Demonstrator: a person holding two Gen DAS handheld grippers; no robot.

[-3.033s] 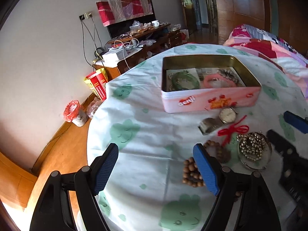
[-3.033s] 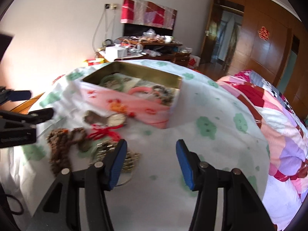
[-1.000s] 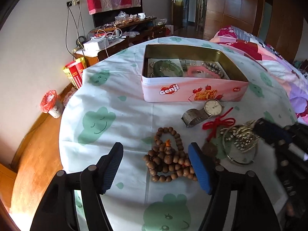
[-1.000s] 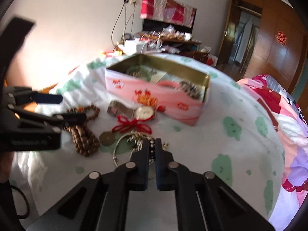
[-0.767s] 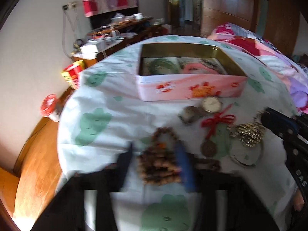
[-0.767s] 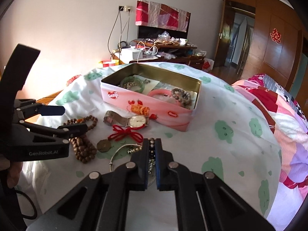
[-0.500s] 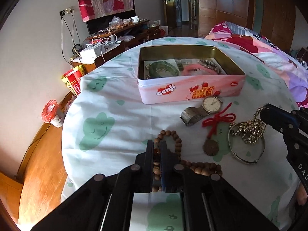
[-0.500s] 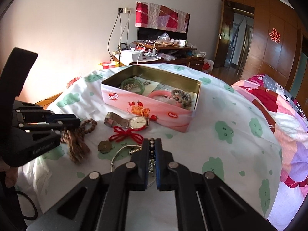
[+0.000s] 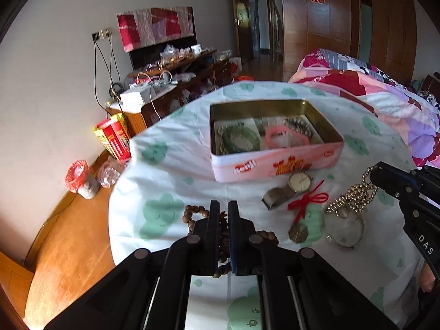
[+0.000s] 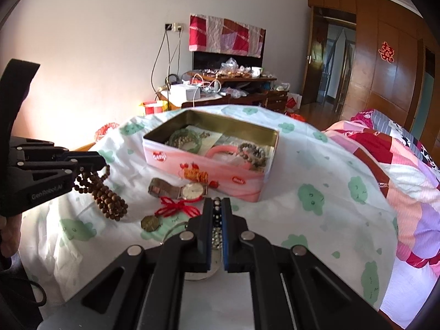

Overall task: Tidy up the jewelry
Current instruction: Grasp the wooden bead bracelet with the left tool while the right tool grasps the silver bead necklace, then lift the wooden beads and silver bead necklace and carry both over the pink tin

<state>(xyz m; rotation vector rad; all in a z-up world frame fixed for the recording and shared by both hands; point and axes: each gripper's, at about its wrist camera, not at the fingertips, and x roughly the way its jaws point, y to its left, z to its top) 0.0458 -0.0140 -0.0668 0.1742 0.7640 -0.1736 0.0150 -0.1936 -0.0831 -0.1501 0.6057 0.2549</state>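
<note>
Bedroom setting: a round table (image 9: pixel 154 170) draped in a white cloth with green motifs carries an open pink tin (image 9: pixel 275 162), taken as the landmark. Inside the tin lie a green bracelet (image 9: pixel 240 137), a pink bangle (image 9: pixel 286 139) and a dark bead bracelet (image 10: pixel 253 151). On the cloth just in front of the tin lie a wristwatch (image 9: pixel 291 188), a red knotted cord (image 9: pixel 308 200) with a coin pendant (image 9: pixel 298 232), and a round glass-like disc (image 9: pixel 346 229). The left gripper (image 9: pixel 223 211), in front of the tin's left corner, is pressed together on a wooden bead strand (image 10: pixel 106 195), which hangs from the fingertips with its lower end on the cloth. The right gripper (image 10: pixel 217 209), in front of the tin's right half, is pinched on a metal bead chain (image 9: pixel 354 195) dangling down to the disc. Both strands hang roughly vertically. The tin opening lies forward of and slightly above both grippers, its long axis running left to right. Both grippers appear about equally near to the front wall. Judged next requirement: raise each strand's trailing end over that wall before release.
</note>
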